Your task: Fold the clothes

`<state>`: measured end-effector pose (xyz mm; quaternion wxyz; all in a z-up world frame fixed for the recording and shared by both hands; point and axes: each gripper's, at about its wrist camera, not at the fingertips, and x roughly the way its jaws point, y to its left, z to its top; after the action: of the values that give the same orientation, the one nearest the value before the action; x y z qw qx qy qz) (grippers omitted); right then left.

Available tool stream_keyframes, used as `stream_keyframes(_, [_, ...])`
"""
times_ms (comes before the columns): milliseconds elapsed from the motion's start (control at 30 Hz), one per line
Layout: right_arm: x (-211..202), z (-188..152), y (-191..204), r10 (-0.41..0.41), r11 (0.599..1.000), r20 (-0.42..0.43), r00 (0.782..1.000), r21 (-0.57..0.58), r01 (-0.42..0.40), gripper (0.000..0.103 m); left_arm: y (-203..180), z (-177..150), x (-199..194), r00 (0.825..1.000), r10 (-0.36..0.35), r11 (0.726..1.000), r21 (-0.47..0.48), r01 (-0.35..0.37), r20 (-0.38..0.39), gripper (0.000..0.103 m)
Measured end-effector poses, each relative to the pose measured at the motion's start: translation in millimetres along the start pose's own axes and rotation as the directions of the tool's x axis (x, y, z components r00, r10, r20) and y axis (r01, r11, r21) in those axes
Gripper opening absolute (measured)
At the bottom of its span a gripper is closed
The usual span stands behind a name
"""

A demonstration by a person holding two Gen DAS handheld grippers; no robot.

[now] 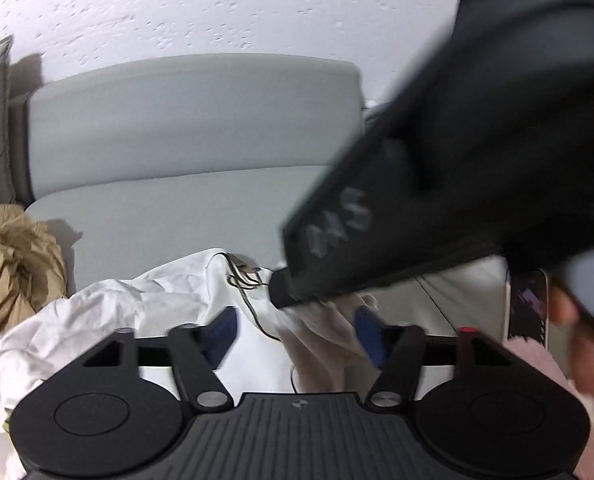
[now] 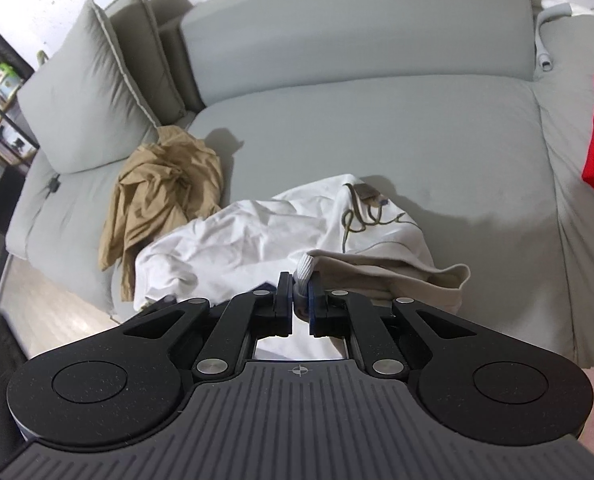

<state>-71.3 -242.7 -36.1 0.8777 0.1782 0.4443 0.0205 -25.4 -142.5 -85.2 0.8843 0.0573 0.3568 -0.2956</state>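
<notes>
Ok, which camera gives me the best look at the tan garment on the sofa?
The right wrist view: the tan garment shows whole, crumpled on the sofa beside the white garment. The left wrist view catches only part of it at the left edge, blurred.

Even indoor light, soft shadows; fisheye edges, left view blurred.

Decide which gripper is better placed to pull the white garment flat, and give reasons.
Right. The right gripper is shut on the white garment's ribbed cuff. The left gripper is open, holding nothing.
</notes>
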Motion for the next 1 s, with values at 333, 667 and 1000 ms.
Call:
stream_keyframes(333, [11, -9, -16, 0.026, 0.991, 0.005, 1.000, 0.133, -0.026, 0.008, 1, -11, 12, 1.000, 0.019, 0.998, 0.057, -0.019, -0.013, 0.038])
stream_keyframes(667, [9, -11, -35, 0.066, 0.984, 0.042, 0.997, 0.161, -0.072, 0.034, 7, -14, 24, 0.997, 0.037, 0.986, 0.166, -0.027, -0.060, 0.004])
stream_keyframes(1000, [14, -17, -82, -0.035, 0.990, 0.081, 0.996, 0.137, 0.024, 0.052, 68, 4, -39, 0.975, 0.200, 0.956, 0.236, -0.172, -0.101, 0.004])
